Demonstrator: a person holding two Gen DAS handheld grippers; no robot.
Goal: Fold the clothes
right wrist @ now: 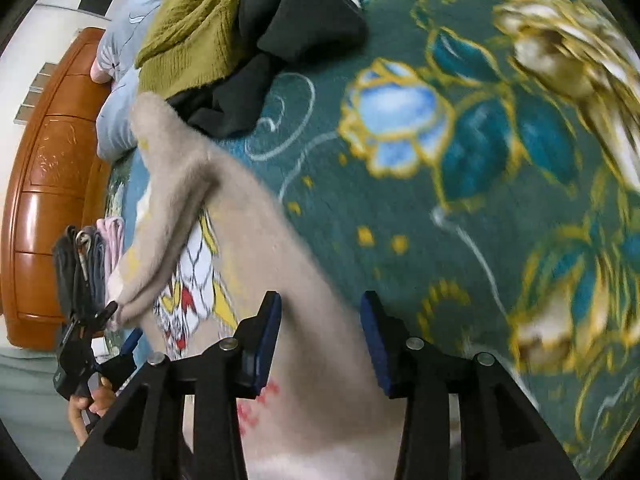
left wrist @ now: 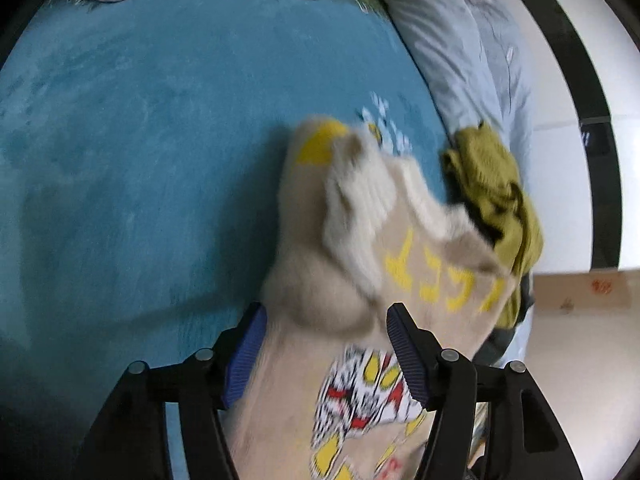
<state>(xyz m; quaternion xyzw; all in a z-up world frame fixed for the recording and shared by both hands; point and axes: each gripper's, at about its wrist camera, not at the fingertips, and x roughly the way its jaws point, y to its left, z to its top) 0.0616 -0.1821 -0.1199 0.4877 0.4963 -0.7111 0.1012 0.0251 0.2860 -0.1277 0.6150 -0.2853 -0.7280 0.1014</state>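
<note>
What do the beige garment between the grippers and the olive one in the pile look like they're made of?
The beige sweater looks like a soft, fuzzy brushed knit: a fine halo of fibres shows along its edges, with a printed or woven-in cartoon graphic. The olive garment appears to be a chunkier ribbed knit, matte, with visible ridges. The fibre type cannot be told.

I work over a teal blanket [left wrist: 140, 140], plain on one stretch, flowered in blue and gold [right wrist: 460, 184] on another. Beside the blanket's edge stands a carved orange-brown wooden headboard [right wrist: 44, 184]. Past it, a white wall [left wrist: 580, 60] with a black band [left wrist: 568, 40].
</note>
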